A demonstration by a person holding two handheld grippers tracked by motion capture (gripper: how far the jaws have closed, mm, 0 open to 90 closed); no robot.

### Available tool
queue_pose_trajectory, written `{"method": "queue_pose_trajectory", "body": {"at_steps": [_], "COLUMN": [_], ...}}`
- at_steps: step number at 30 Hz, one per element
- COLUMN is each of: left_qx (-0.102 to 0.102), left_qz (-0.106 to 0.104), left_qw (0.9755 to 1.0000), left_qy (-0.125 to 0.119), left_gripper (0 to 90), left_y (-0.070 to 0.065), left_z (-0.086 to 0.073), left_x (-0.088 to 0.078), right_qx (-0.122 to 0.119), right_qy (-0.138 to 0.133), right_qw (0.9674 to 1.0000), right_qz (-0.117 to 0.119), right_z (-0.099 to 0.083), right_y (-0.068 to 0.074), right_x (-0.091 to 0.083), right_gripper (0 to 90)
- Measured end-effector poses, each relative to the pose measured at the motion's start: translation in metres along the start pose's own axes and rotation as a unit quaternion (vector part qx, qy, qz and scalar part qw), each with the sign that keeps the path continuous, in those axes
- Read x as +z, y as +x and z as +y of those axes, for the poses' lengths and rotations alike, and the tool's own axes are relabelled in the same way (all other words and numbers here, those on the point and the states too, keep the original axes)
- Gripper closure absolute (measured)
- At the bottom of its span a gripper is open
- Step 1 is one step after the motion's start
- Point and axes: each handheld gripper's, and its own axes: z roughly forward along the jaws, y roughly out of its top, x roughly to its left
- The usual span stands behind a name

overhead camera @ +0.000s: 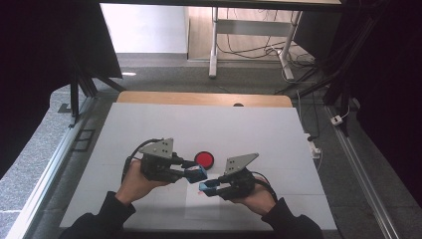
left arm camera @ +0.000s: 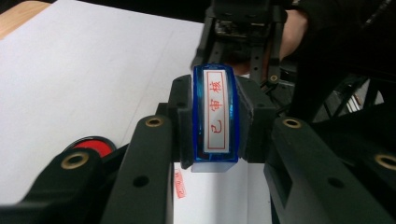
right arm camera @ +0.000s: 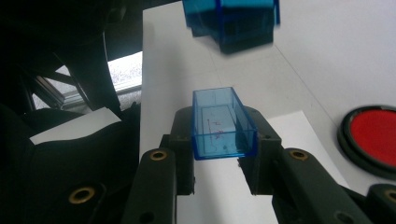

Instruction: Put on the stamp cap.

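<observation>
White sheet (overhead camera: 149,129): covers the tabletop almost to its edges; a strip of bare wood (overhead camera: 204,98) shows along the far edge.
Paper slip (overhead camera: 201,204): lies on the sheet near the near edge, at the middle; in the left gripper view a small red imprint (left arm camera: 180,184) marks it.
Ink pad (overhead camera: 204,159): round, red with a dark rim, near the middle of the sheet, just beyond the two grippers.
Stamp (left arm camera: 215,114): blue body, its white face with red characters turned toward the camera; pinched between the jaws of the left gripper (overhead camera: 196,173), above the slip.
Stamp cap (right arm camera: 223,123): clear blue, open box shape; pinched between the jaws of the right gripper (overhead camera: 205,186), just beside the stamp and nearer the near edge.
Hands: a dark-sleeved person holds both grippers, which point toward each other.
Room: grey floor, metal rails at both sides of the table, black drapes left and right, a desk frame (overhead camera: 214,45) with loose cables beyond the far edge.
</observation>
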Motion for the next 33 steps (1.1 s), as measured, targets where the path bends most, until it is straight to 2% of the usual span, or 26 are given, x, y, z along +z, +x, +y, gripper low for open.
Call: {"method": "queue_pose_trajectory", "body": {"at_steps": [4,9,13,24,29,33], "left_qx": [0.006,0.016,0.025,0.036,0.037,0.021], "left_qz": [-0.012,-0.024,-0.03,-0.051,-0.064,-0.081], "left_qw": [0.9999,0.9996,0.9993,0.998,0.9972,0.9961], "left_qy": [0.001,-0.001,0.001,-0.008,-0.009,-0.027], "left_gripper": [70.3,70.3,70.3,70.4,70.3,70.4], "left_y": [-0.0005,-0.0009,-0.0008,-0.0003,0.0002,0.0036], "left_z": [-0.0005,-0.0013,-0.0024,-0.0037,-0.0051,-0.0091], "left_x": [0.0017,0.0034,0.0052,0.0049,0.0066,0.0074], "right_qx": [-0.004,0.008,0.003,-0.007,-0.012,-0.017], "right_qy": [-0.006,-0.01,-0.022,-0.024,-0.025,-0.028], "right_qw": [0.9999,0.9997,0.9995,0.9989,0.9986,0.9984], "right_qz": [0.011,0.018,0.023,0.039,0.044,0.047], "right_z": [0.0057,0.0078,0.0093,0.0097,0.0113,0.0112], "right_y": [-0.0003,0.0012,0.0016,0.0031,0.0058,0.0065], "right_x": [0.0071,0.0089,0.0061,0.0053,0.0047,0.0042], "right_gripper": [68.7,68.8,68.9,68.9,68.9,69.1]}}
